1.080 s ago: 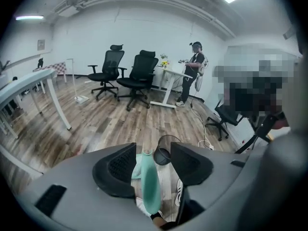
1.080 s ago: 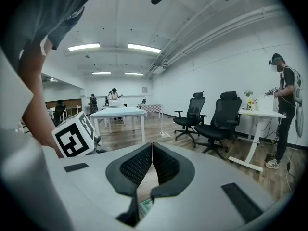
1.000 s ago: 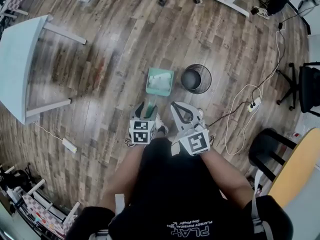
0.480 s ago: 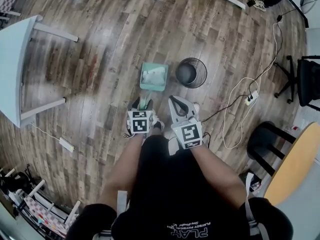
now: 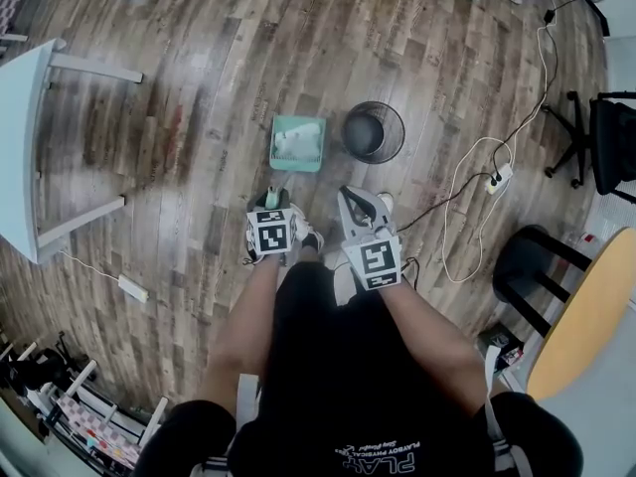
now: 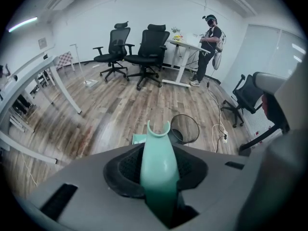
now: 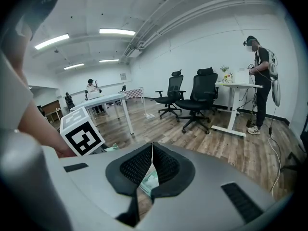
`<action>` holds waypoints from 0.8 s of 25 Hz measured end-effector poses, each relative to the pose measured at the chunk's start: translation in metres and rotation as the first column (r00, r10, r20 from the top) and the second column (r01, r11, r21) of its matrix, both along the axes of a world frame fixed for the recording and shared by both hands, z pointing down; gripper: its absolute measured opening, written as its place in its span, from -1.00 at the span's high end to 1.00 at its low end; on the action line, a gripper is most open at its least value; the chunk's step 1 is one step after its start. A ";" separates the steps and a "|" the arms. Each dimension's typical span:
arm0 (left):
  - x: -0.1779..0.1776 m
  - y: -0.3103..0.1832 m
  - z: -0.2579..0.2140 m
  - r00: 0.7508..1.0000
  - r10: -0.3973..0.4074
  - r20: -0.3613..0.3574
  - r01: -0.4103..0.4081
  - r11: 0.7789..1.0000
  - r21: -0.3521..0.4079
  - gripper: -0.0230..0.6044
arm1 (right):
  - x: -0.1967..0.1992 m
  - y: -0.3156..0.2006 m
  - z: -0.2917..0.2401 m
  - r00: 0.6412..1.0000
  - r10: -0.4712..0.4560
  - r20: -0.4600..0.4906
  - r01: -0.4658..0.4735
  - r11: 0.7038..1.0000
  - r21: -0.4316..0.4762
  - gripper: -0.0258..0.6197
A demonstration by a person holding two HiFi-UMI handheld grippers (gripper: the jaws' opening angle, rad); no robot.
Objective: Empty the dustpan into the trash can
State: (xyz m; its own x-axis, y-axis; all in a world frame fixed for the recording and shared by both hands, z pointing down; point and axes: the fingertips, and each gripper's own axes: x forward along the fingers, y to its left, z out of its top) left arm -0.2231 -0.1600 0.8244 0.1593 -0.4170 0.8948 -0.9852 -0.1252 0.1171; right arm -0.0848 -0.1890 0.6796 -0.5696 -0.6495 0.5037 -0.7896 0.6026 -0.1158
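A mint-green dustpan [image 5: 298, 143] lies on the wood floor with white scraps in it. Its handle [image 5: 282, 185] points back toward me. A black mesh trash can [image 5: 374, 132] stands just right of it. My left gripper [image 5: 275, 201] points steeply down over the handle's end. In the left gripper view the handle [image 6: 159, 150] fills the gap between the black pads [image 6: 127, 167]; the jaws have just been closing and now press on it. My right gripper [image 5: 351, 197] hangs beside it, shut and empty, and in the right gripper view its pads [image 7: 163, 165] meet at their tips.
A white table [image 5: 30, 137] stands at the left. A white cable and power strip [image 5: 497, 179] lie right of the can. A black chair [image 5: 616, 137], a stool [image 5: 527, 266] and a yellow table [image 5: 586, 316] are at the right. Office chairs [image 6: 144, 47] and a person [image 6: 209, 32] stand far off.
Both grippers have sunk toward the floor. The left one has come down over the dustpan's handle and its jaws have narrowed onto it. Dustpan and can have not moved.
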 end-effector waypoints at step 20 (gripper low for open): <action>-0.023 0.017 -0.025 0.995 0.042 0.087 -0.048 0.996 0.069 0.61 | 0.008 0.016 -0.002 0.998 -0.040 -0.046 0.041 0.999 0.027 0.84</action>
State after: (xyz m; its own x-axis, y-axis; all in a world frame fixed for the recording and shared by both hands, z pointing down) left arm -0.2460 -0.1430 0.7997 0.1032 -0.4738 0.8746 -0.9844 -0.1744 0.0217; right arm -0.0768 -0.1730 0.6777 -0.5726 -0.6405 0.5117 -0.7687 0.6365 -0.0633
